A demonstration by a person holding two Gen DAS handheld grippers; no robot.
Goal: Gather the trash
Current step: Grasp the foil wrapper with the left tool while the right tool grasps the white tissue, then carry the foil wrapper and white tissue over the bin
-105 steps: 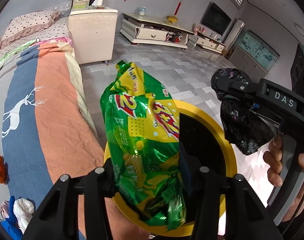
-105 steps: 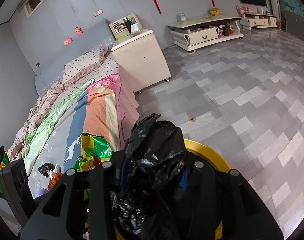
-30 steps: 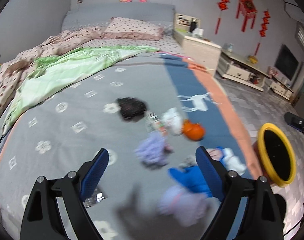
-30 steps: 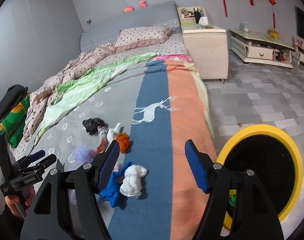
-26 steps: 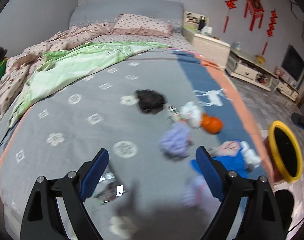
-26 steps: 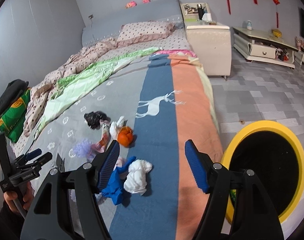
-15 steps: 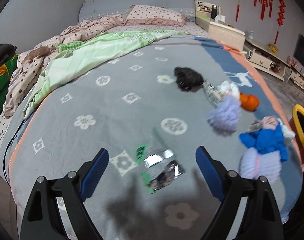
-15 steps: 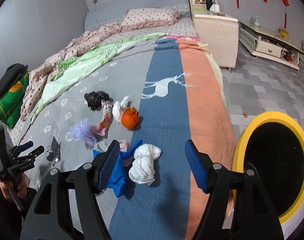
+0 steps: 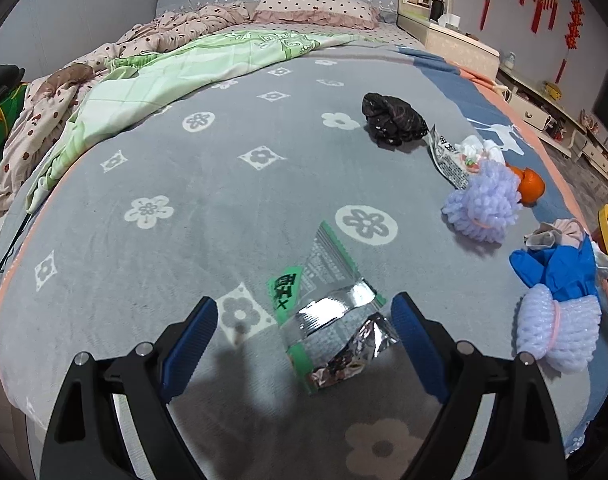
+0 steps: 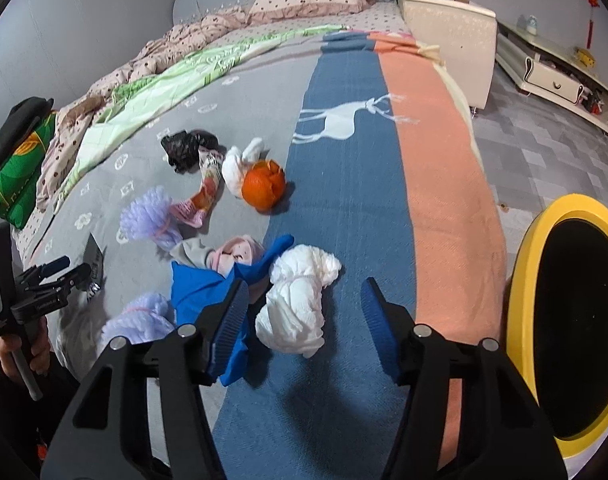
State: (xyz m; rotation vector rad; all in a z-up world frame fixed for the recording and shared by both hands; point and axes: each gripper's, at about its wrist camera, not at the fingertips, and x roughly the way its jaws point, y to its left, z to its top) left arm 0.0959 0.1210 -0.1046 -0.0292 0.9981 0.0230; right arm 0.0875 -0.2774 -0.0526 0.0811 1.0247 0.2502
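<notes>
A crumpled silver and green snack wrapper (image 9: 328, 312) lies on the grey bed cover, between the blue pads of my left gripper (image 9: 299, 320). That gripper is wide open and touches nothing. In the right wrist view a wad of white tissue (image 10: 304, 280) lies on the blue stripe, just ahead of my right gripper (image 10: 304, 314). Its jaws are closing, and the pads stand apart from the tissue. The left gripper (image 10: 59, 272) also shows at the far left, held by a hand (image 10: 19, 344). The yellow-rimmed bin (image 10: 520, 300) stands on the floor at the right.
More litter lies on the bed: a black bag (image 9: 392, 120), a lilac pompom (image 9: 480, 204), an orange peel (image 10: 263, 184), a blue glove (image 10: 199, 288), a pink wrapper (image 10: 203, 196), a lilac roll (image 9: 556, 328). A rumpled quilt (image 9: 163, 64) lies beyond.
Both grippers held a bag over the bin at first and now are empty. Over the last second both sank toward the bed, and the right jaws narrowed.
</notes>
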